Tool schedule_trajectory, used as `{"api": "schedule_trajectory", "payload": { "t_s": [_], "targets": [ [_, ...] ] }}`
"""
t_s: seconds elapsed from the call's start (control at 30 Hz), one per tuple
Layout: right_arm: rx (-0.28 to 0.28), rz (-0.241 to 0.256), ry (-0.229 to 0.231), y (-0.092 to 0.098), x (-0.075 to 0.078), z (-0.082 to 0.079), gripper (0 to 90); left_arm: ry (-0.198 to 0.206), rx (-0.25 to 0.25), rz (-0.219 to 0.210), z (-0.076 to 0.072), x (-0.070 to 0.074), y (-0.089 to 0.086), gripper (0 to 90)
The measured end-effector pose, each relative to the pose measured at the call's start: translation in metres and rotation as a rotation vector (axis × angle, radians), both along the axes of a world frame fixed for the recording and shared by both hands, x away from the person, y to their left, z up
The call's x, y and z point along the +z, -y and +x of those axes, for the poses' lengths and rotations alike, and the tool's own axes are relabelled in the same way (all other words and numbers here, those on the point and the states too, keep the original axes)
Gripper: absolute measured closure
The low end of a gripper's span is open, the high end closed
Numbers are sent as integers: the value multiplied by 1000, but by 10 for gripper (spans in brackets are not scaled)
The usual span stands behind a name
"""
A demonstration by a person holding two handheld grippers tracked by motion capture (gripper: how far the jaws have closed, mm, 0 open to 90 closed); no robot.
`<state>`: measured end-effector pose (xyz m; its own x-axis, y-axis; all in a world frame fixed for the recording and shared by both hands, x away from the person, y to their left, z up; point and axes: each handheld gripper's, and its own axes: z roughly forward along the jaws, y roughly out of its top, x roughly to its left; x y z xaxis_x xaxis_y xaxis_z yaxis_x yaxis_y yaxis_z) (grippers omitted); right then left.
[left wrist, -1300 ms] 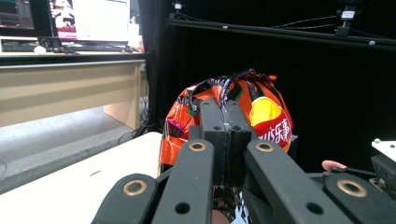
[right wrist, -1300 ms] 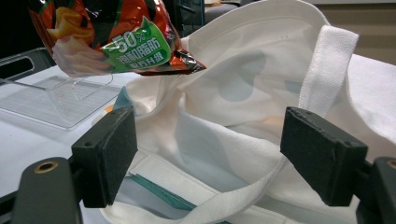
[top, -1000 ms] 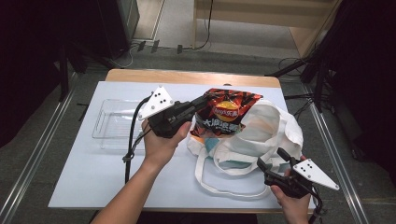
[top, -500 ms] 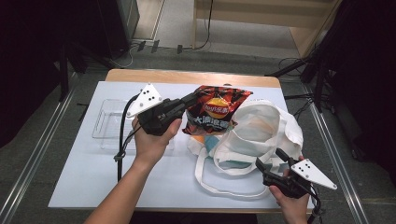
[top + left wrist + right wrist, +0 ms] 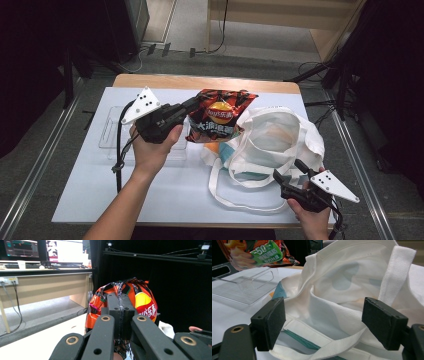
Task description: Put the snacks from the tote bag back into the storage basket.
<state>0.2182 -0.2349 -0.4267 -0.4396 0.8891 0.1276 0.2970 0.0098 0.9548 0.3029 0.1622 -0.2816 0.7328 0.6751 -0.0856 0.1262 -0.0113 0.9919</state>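
floor: grey [image 5: 260, 65] | desk: pale wood, monitors on top [image 5: 45, 280] | surroundings: black curtains [image 5: 175, 290]

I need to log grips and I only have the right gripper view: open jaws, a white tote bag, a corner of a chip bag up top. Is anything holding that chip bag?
Observer: Yes. The left gripper is shut on the chip bag, pinching its edge.
Operator: Is the bag resting on the table?
Observer: No, in the high view it hangs clear, between the clear plastic tray and the white tote bag.
Operator: Where is my right gripper relative to the tote?
Observer: The right gripper sits open at the tote's near edge, by the handle loop lying on the table.
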Motion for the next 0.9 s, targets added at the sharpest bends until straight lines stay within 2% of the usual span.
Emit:
{"api": "schedule_trajectory", "payload": {
  "t_s": [0.63,0.9],
  "targets": [
    [0,-3,-10,-3,-1,1,202,2,64,8,0,1,-31,900],
    [2,-6,-12,-4,-2,1,203,-9,88,17,1,-4,-44,900]
  ]
}}
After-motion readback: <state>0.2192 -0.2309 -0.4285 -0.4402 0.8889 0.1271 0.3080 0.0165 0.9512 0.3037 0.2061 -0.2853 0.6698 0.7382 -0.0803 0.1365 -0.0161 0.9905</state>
